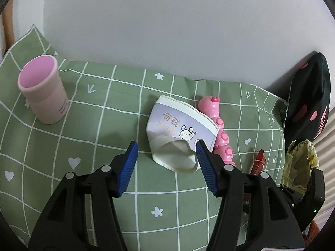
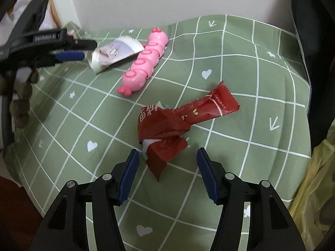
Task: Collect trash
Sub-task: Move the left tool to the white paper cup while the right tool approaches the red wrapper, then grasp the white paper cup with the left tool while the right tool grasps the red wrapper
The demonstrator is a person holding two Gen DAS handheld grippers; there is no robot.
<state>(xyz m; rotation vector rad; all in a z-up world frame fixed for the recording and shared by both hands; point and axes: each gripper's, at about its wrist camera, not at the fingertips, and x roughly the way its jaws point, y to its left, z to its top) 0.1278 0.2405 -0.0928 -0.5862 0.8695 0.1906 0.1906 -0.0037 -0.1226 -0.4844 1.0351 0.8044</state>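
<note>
Trash on green checked cloth [image 1: 83, 108]: crushed paper cup [image 1: 178, 136] touching pink caterpillar toy [image 1: 219, 129], red wrapper [image 2: 167, 125] nearer. Left gripper [image 1: 167, 152] spread around cup mouth, could snag toy. Right gripper [image 2: 167, 159] spread over wrapper; thin foil may slip.

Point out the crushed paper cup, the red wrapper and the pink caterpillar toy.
Paper cup [image 1: 178, 131], left wrist view, on its printed side.
Red wrapper [image 2: 165, 123], right wrist view, on its crumpled middle.
Caterpillar toy [image 2: 144, 62], right wrist view, on a middle body segment.
</note>
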